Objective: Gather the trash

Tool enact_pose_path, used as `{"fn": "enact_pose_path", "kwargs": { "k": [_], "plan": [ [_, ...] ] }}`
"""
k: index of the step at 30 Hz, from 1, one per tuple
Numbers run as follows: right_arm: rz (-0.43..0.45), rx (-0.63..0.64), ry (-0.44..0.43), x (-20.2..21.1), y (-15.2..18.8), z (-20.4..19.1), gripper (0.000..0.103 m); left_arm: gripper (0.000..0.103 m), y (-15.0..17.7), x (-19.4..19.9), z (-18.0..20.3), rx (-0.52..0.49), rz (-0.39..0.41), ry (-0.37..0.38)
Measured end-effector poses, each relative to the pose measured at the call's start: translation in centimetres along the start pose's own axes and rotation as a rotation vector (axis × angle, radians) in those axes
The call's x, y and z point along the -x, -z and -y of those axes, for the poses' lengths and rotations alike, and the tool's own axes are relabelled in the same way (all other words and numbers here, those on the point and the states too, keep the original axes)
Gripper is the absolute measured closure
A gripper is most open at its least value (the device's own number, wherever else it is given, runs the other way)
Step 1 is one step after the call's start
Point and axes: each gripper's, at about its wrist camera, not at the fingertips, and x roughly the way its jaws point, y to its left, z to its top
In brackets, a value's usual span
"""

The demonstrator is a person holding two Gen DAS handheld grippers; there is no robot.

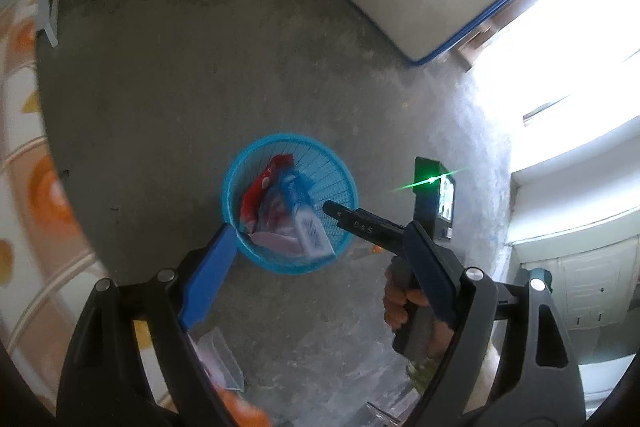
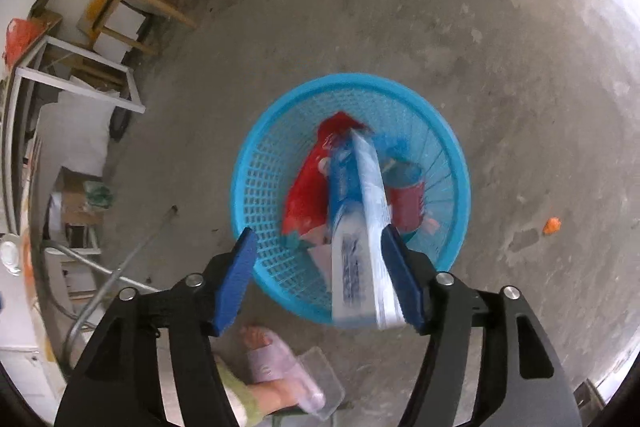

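Right gripper points steeply down over the blue basket. Its jaws stand apart; a white-and-blue carton lies between them, against the right pad and clear of the left pad — no squeeze visible, so it reads as released, its far end already down among the basket contents. Just ahead of the fingertips inside the basket: a red wrapper, a red can.

Left gripper has its jaws wide apart with nothing between them. The basket sits just beyond its fingertips on the concrete floor; the right-hand tool crosses in front of its right finger. Below the right gripper, near its base — a clear plastic tray beside a sandalled foot.
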Motion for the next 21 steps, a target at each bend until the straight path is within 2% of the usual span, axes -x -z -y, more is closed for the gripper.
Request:
{"fn": "enact_pose_path", "kwargs": {
  "k": [4, 8, 10, 14, 17, 21],
  "plan": [
    [0.067, 0.025, 0.003, 2.2, 2.1, 0.9, 0.037, 0.022, 1.1, 4.0, -0.5, -0.015, 0.076, 0.008],
    [0.131, 0.090, -0.035, 5.8, 6.7, 1.6, 0.037, 0.019, 3.2, 8.7, -1.4, -0.037, 0.154, 0.002],
    [0.132, 0.136, -0.073, 6.9, 10.0, 1.9, 0.034, 0.019, 4.3, 10.8, -2.3, -0.034, 0.186, -0.004],
    [0.027, 0.212, -0.141, 5.3, 15.9, 2.2, 0.031, 0.019, 6.5, 14.4, -4.1, -0.029, 0.240, -0.034],
    [-0.105, 0.219, -0.161, 1.0, 19.5, 2.3, 0.031, 0.019, 8.3, 16.5, -5.8, -0.007, 0.264, -0.075],
    [-0.278, 0.229, -0.176, -7.1, 23.6, 1.9, 0.032, 0.019, 11.0, 19.7, -8.0, 0.033, 0.311, -0.112]
  ]
}}
